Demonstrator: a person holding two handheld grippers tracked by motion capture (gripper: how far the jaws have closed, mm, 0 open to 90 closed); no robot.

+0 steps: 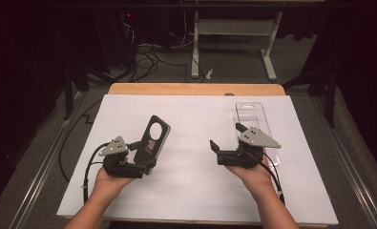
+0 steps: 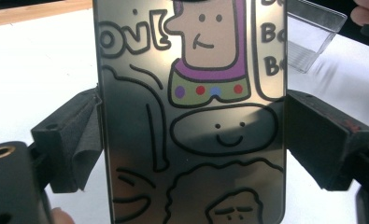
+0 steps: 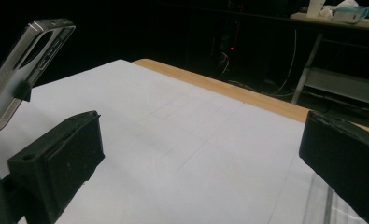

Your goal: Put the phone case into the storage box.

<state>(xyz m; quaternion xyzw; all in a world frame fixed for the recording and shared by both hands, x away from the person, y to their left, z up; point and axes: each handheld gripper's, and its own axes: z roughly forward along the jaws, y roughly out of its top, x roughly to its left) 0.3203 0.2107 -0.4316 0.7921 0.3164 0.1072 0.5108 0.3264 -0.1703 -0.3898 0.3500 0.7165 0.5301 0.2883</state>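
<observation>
Left gripper (image 1: 145, 157) jaws clamped the phone case (image 1: 152, 138) by its sides, long axis tilted up off the counter (image 1: 191, 191); right gripper (image 1: 224, 138), jaws released, faced it nearby.

Phone case (image 1: 151, 140) raised over the left half of the tabletop (image 1: 191, 186), between the jaws of the left gripper (image 1: 145, 160); right gripper (image 1: 224, 138) over the right half; clear plastic package (image 1: 253, 119) beyond it, near the far right corner
</observation>
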